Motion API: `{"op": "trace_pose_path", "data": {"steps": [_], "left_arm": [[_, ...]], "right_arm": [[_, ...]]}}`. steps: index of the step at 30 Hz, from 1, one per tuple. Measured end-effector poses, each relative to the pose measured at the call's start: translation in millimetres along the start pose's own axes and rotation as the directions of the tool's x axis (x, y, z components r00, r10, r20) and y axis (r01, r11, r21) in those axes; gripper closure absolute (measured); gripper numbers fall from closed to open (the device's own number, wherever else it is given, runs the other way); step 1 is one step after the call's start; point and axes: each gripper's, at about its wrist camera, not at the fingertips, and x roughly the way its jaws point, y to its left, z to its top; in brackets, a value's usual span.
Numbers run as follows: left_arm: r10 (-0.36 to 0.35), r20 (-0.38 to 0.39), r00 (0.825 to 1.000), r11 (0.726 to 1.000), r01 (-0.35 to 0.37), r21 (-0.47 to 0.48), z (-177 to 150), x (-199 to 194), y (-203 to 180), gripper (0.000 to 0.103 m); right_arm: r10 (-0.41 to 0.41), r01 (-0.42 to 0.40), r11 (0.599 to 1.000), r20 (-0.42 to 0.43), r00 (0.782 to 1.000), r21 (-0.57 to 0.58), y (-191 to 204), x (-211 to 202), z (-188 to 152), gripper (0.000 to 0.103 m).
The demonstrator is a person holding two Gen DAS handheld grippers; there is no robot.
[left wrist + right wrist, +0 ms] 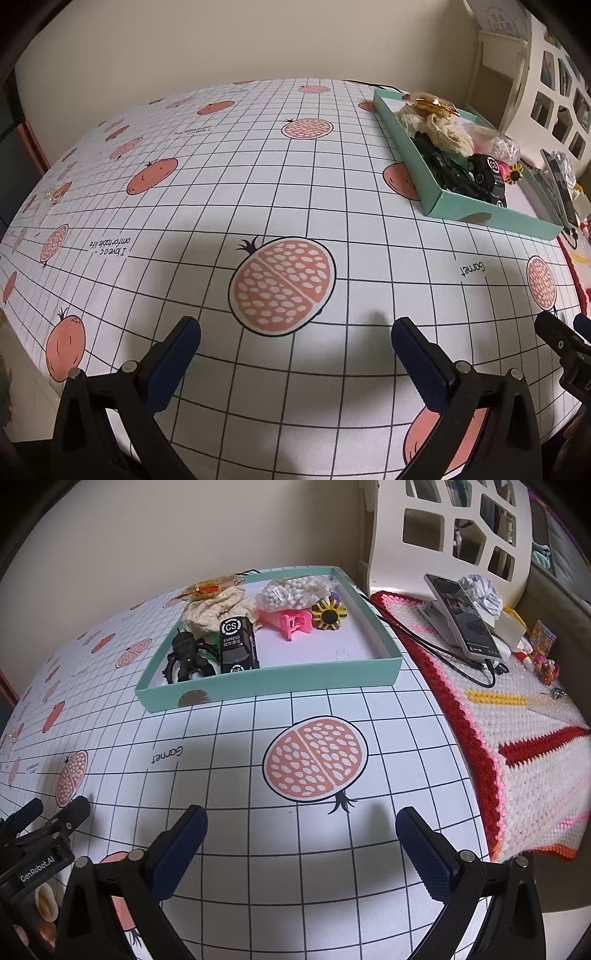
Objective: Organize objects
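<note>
With both claws, left [295, 341] and right [301, 829], spread empty, approach stray items low toward the tray [266, 674].

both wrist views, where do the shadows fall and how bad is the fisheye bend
Left wrist view: soft dark shadows lie on the tablecloth just ahead of the open left gripper; grid lines bow strongly outward and the corners go black. Right wrist view: similar shadows ahead of the open right gripper; the teal box edges curve, and the phone looks sharp, without obvious glare.
</note>
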Motion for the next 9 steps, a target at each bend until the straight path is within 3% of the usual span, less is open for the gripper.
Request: {"op": "trace_pose_path", "data": {"steps": [9], "left_arm": [[0.005,0.005,1.000,1.000,-0.005,-0.007,0.3,-1.1,-0.3,0.000]], "right_arm": [[-0.002,0.002,1.000,-0.001,1.000,-0.009,3.1,0.5,-0.8,0.000]]}}
